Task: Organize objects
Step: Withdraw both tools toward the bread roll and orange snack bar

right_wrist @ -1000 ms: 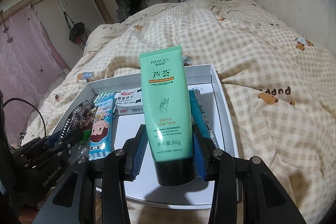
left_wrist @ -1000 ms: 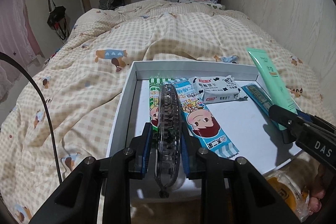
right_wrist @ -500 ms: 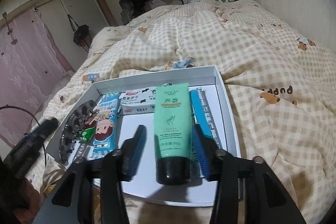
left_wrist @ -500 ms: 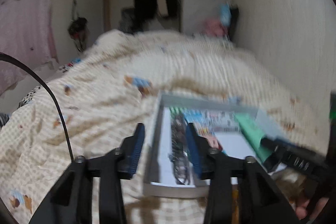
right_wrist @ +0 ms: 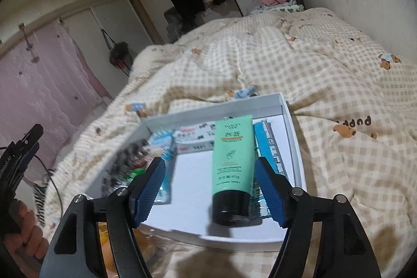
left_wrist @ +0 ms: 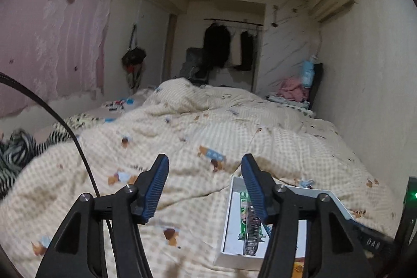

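A white tray (right_wrist: 294,137) lies on the checked bed cover. In it lie a green hand-cream tube (right_wrist: 232,163) with a black cap, a blue pack (right_wrist: 268,147) to its right, a white snack pack (right_wrist: 195,140) behind, a blue cartoon snack bar (right_wrist: 164,147) and a clear hair clip (right_wrist: 122,168) at the left. My right gripper (right_wrist: 208,189) is open and empty, just above the tube. My left gripper (left_wrist: 204,189) is open and empty, raised left of the tray (left_wrist: 229,226); the hair clip (left_wrist: 251,233) lies in the tray below its right finger.
The bed's checked cover (left_wrist: 182,142) spreads all around the tray. A wall runs along the right side. An orange snack bag (right_wrist: 106,246) lies by the tray's near edge. A black cable (left_wrist: 65,127) hangs at the left. Clothes hang at the far end.
Both grippers opened. The left one let go of the hair clip into the tray and rose back to the left. The right one laid the green tube in the tray and drew back.
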Tool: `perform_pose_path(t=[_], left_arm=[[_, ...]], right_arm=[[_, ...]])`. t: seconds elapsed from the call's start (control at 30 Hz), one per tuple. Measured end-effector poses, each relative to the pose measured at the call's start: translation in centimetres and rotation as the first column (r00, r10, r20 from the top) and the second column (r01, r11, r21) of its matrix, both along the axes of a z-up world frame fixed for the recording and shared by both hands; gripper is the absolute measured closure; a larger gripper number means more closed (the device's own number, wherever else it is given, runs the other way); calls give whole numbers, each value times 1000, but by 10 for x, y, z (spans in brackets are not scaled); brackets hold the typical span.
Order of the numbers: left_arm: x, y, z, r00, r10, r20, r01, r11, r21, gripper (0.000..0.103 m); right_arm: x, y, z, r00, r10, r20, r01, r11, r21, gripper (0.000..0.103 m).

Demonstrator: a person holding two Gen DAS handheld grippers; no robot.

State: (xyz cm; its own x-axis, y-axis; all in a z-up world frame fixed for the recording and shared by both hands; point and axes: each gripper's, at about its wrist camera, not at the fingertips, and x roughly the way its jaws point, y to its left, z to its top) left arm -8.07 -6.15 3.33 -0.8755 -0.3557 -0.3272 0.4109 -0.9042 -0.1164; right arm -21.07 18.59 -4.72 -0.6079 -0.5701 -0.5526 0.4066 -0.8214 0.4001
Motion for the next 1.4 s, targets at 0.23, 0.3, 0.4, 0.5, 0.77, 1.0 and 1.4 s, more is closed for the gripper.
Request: perform_pose_path(t=[0.23, 0.3, 0.4, 0.5, 0.77, 1.0, 1.4], left_arm=[[15, -7, 31, 985, -173, -5, 172, 977, 129, 32], [20, -7, 39, 977, -212, -13, 211, 963, 168, 31], [28, -4, 51, 966, -257, -27, 257, 946, 199, 30], [38, 2, 63, 955, -296, -24, 295, 935, 198, 29], [44, 41, 67, 899, -419, 130, 411, 908, 85, 25], [54, 72, 32, 801, -550, 238, 538, 835, 119, 25], [57, 94, -13, 759, -526, 383, 530, 842, 106, 24]], right_arm=[[3, 46, 28, 998, -52, -28, 47, 984, -171, 17], [6, 56, 38, 999, -34, -30, 28, 983, -181, 17], [18, 62, 56, 997, 16, -77, -28, 987, -157, 17], [38, 63, 76, 987, 76, -144, -95, 987, -132, 17], [102, 62, 116, 935, 235, -266, -273, 955, -117, 17], [129, 67, 86, 936, 267, -229, -298, 948, -114, 17], [147, 55, 33, 937, 315, -154, -329, 942, -71, 17]])
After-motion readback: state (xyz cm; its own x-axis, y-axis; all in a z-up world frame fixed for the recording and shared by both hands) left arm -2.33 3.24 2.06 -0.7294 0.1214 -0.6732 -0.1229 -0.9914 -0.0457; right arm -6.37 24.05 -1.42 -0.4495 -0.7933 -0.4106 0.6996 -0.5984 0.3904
